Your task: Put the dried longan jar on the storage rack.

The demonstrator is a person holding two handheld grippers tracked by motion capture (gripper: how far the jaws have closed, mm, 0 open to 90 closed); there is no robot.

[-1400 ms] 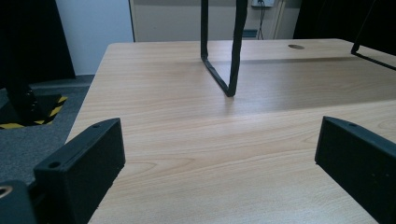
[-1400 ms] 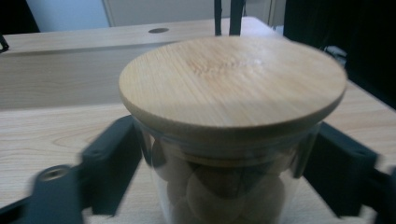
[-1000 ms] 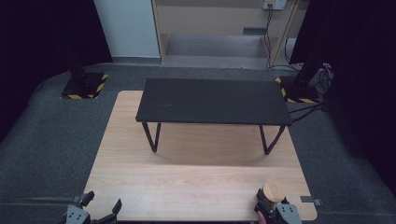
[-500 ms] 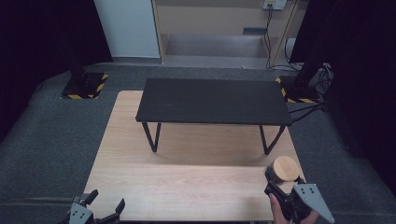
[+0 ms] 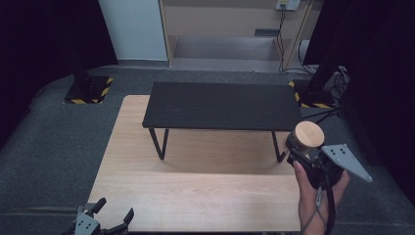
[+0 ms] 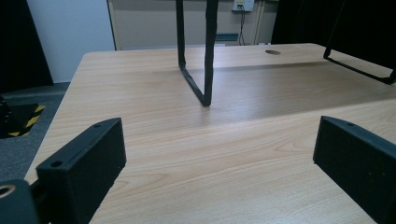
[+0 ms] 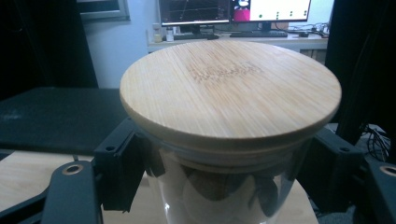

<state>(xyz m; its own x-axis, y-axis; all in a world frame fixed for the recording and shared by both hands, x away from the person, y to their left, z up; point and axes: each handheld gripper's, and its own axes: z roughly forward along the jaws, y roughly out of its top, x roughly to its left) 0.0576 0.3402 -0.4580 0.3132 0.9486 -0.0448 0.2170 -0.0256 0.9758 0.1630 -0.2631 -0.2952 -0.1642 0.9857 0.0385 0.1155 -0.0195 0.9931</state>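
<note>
High view: the right tool is raised over the right end of the wooden worktop, just in front of the right leg of the black riser shelf, and pinches a glass jar topped by a round bamboo lid. The left tool hangs at the worktop's near left corner, well apart from the shelf, its jaws spread and empty

Left gripper view: both jaws stand wide over bare wood, the shelf's left leg ahead

Right gripper view: the jaws clamp the jar's clear wall just below the lid. Glass is rigid, smooth and probably slippery, and would break if dropped; the lid may merely sit on, so holding the body under the rim looks safer than lifting by the lid. Something dark lies inside; I cannot tell what
</note>
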